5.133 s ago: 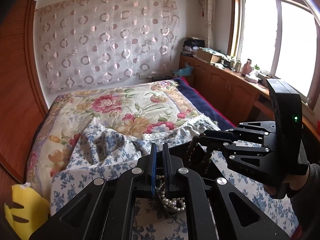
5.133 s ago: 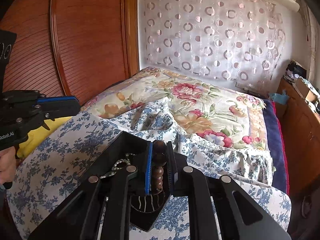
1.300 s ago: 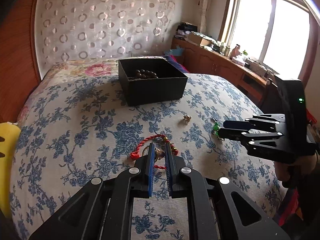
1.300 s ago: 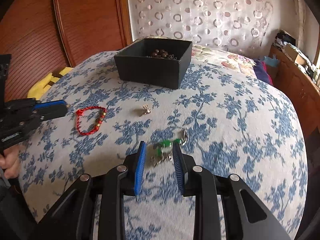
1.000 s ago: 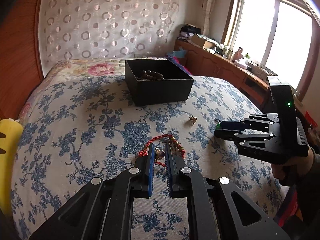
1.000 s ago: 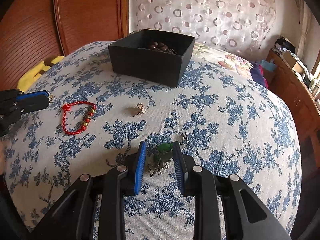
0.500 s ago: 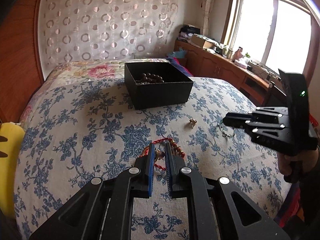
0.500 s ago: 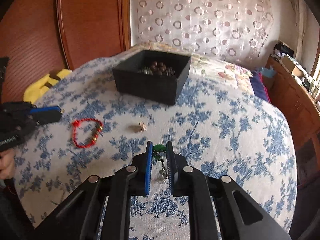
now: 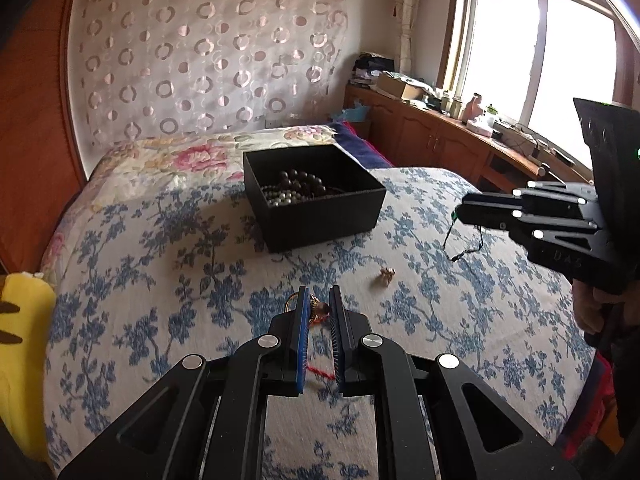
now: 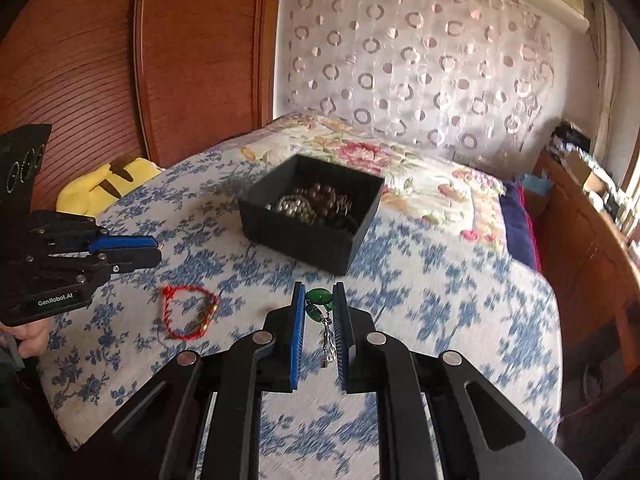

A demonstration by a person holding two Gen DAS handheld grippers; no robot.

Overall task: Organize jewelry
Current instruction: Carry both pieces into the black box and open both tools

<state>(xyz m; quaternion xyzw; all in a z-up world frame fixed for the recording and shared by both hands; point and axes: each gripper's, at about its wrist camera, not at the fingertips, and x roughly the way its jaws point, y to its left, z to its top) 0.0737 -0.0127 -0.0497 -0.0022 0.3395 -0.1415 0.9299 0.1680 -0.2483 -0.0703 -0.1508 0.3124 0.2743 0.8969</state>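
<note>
Black jewelry box (image 9: 316, 216), open-topped, on the bed (image 9: 168, 264) with its blue-flowered spread; inside, dark brown beads (image 9: 304, 180) and pale pearls (image 9: 280, 199) heaped together.

Left gripper (image 9: 319, 312): fingers drawn close around the beaded part of the red cord bracelet (image 9: 318, 314). From the right wrist view the bracelet (image 10: 188, 312) lies looped on the spread just below and beside that gripper (image 10: 154, 250); whether it is truly pinched or only straddled, I cannot tell.

Right gripper (image 10: 319, 306): fingers clamped on a green stone pendant (image 10: 319, 300), its silver chain hanging between them. In the left wrist view it (image 9: 460, 212) is raised above the bed, right of the box, a dark cord dangling from the tips.

Small gold trinket (image 9: 386, 275): loose on the spread, between the two grippers, near the box front.

Yellow plush item (image 10: 108, 184): at the bed's left edge.
</note>
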